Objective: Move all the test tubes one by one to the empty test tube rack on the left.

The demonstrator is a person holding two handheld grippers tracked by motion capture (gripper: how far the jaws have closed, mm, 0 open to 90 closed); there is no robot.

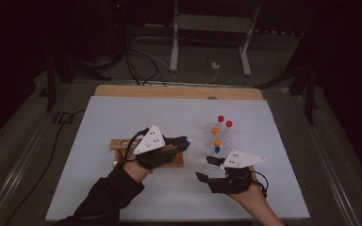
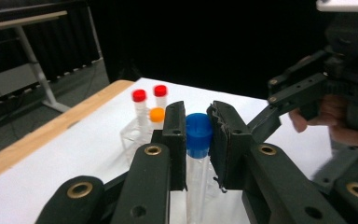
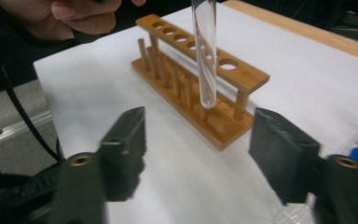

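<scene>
Two black tongs are at work over the white-topped desk [image 1: 99,188]. The left tongs [image 2: 198,140] are clenched on a clear plastic test tube with a blue cap [image 2: 198,135], the pads pressing just below the cap while the tube hangs upright between them. In the right gripper view that tube's rounded lower end [image 3: 206,60] hangs in the air in front of the wooden test-tube rack with a row of round holes [image 3: 200,88], above its base and apart from it. The right tongs [image 3: 200,149] are released, their jaws wide apart with nothing between them, held low over the desk near the rack. Beyond the left tongs stands a clear plastic holder [image 2: 133,137] carrying two red-capped tubes [image 2: 139,100] and an orange-capped tube [image 2: 157,115].
</scene>
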